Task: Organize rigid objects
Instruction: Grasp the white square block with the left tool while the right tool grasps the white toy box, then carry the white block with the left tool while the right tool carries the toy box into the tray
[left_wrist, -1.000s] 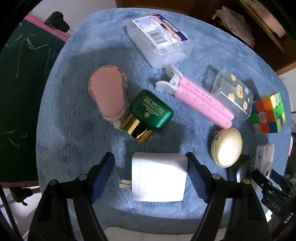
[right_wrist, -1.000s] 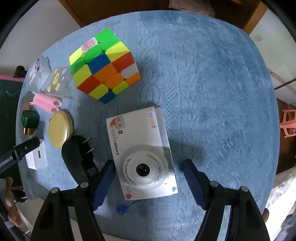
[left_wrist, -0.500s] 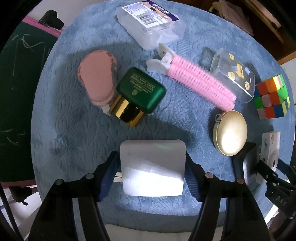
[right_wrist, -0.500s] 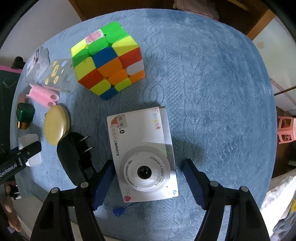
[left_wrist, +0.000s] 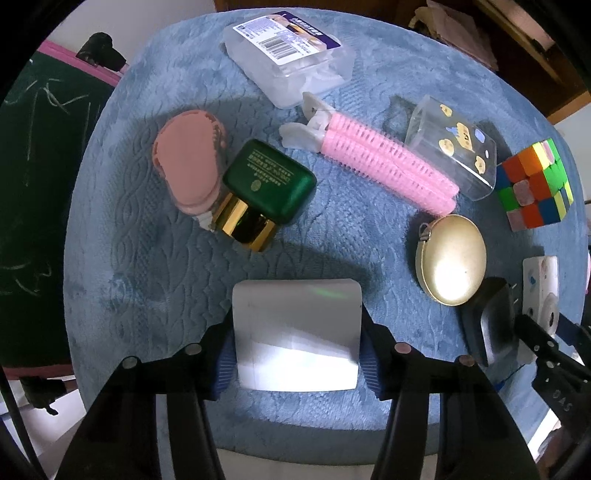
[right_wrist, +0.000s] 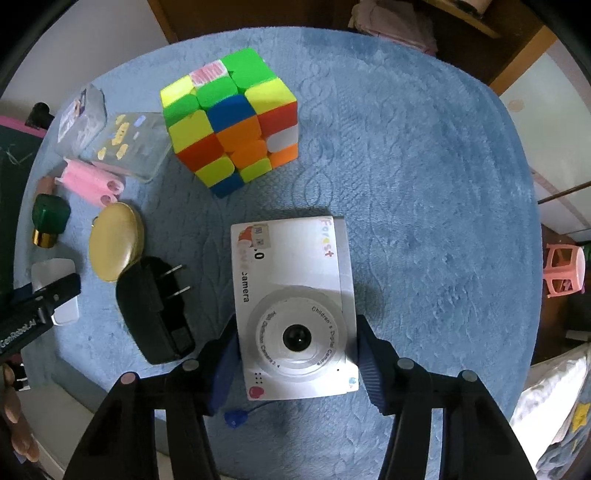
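Both grippers point straight down at a round table under a blue textured cover (right_wrist: 424, 184). My left gripper (left_wrist: 297, 354) is closing, and its blue pads touch both sides of a white plug-in charger (left_wrist: 295, 325). My right gripper (right_wrist: 297, 350) is also closing, its pads against the two long sides of a white children's camera (right_wrist: 291, 280) that lies lens up. One finger of the left gripper (right_wrist: 40, 306) shows at the left edge of the right wrist view, over the charger (right_wrist: 55, 273).
A black plug adapter (right_wrist: 155, 310) and a gold compact (right_wrist: 116, 240) lie between charger and camera. A colour cube (right_wrist: 229, 122) stands beyond the camera. A pink hair roller (left_wrist: 384, 166), clear box (left_wrist: 450, 147), green gold-capped bottle (left_wrist: 266, 184), pink brush (left_wrist: 188, 166) and labelled plastic case (left_wrist: 291, 51) lie farther back.
Both pairs of jaws have closed in, the left onto the charger's sides and the right onto the camera's. The left gripper has come closer to the charger, which now looks larger.
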